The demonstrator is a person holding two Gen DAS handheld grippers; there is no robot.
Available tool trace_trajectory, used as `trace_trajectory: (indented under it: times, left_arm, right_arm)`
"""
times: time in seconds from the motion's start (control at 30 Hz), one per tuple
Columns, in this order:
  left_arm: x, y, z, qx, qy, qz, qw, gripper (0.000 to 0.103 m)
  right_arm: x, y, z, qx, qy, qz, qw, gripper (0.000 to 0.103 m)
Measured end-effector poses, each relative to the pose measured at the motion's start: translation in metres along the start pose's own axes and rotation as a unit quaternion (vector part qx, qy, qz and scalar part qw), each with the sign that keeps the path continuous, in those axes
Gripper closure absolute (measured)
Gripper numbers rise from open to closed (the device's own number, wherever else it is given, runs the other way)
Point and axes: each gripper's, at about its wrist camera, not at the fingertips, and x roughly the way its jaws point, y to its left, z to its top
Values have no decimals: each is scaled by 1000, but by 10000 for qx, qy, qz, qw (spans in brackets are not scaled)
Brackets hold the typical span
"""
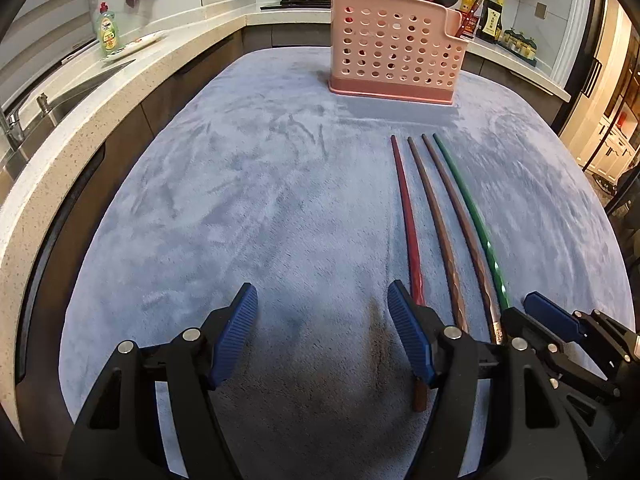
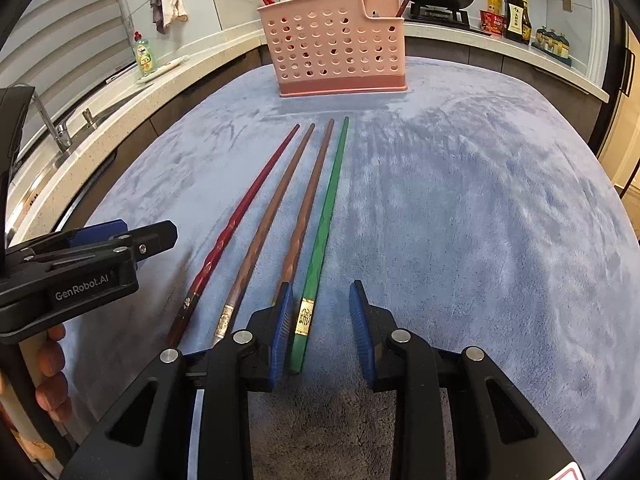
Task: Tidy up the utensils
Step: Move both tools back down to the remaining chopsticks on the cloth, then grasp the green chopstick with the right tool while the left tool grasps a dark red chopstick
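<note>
Four chopsticks are lying side by side on the blue-covered desk [image 1: 280,200]: a red chopstick [image 2: 256,196], two brown chopsticks [image 2: 280,200], and a green chopstick [image 2: 330,200] on the right, all pointing toward the pink perforated holder [image 2: 334,50] standing at the far end with more chopsticks in it. The right hand-held gripper [image 2: 320,328] is standing open around the green chopstick's near end, its pads not pressing it. The left hand-held gripper [image 1: 320,332] is hanging open over bare cloth just left of the red chopstick.

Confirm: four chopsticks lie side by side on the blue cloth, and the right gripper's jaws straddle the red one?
Not the red one. In the right wrist view the right gripper straddles the green chopstick; the red chopstick lies at the far left of the four chopsticks on the blue cloth.
</note>
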Motion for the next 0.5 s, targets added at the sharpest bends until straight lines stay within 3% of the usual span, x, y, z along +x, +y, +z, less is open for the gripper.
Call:
trace_trajectory:
  times: [0.5]
  left_arm:
    - [-8,-5,-9,84,39,-85,9999,34]
  right_arm:
    - [-4,-10,-9,82,11,-99,9999,96]
